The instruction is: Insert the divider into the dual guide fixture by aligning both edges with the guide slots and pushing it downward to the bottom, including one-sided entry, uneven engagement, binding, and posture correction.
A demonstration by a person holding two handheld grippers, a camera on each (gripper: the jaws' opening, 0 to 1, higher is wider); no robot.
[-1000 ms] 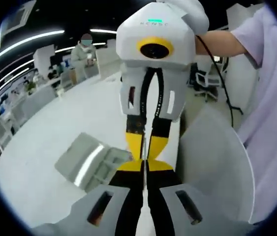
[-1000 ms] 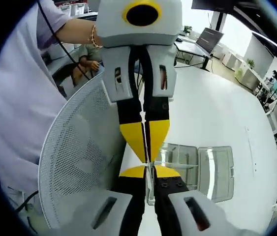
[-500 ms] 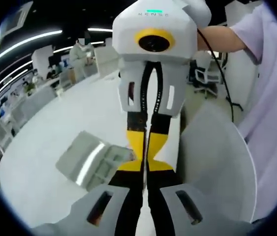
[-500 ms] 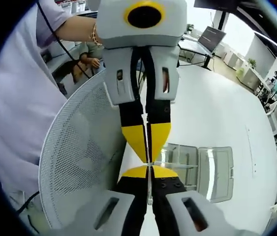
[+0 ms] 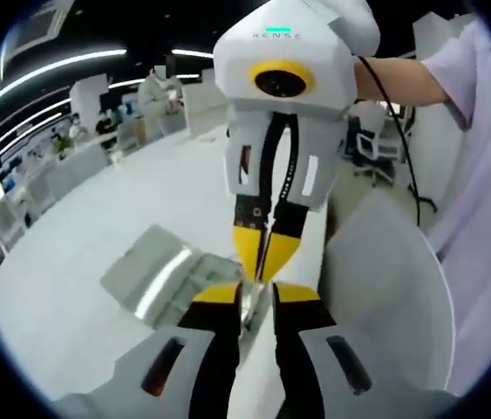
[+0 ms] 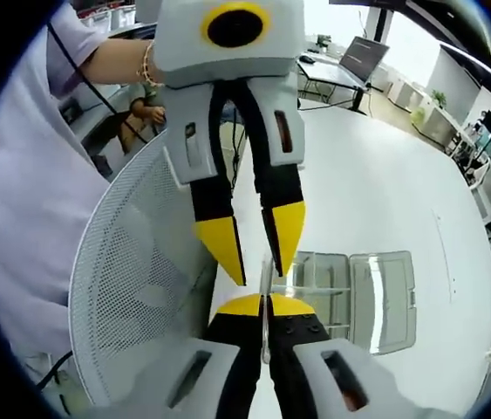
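The right gripper (image 6: 264, 307) pinches the thin clear divider (image 6: 267, 278) above the fixture (image 6: 350, 299) on the counter (image 6: 385, 201), ready for the slots. The left gripper (image 6: 254, 253) has its jaws open, gripping nothing.

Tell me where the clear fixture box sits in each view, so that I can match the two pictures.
Left gripper view: the clear fixture box lies left of centre, low, beside the jaws.
Right gripper view: the same box lies right of centre, low, past the jaws.
Shared landmark: the white chair back, on the right in the left gripper view and on the left in the right gripper view.
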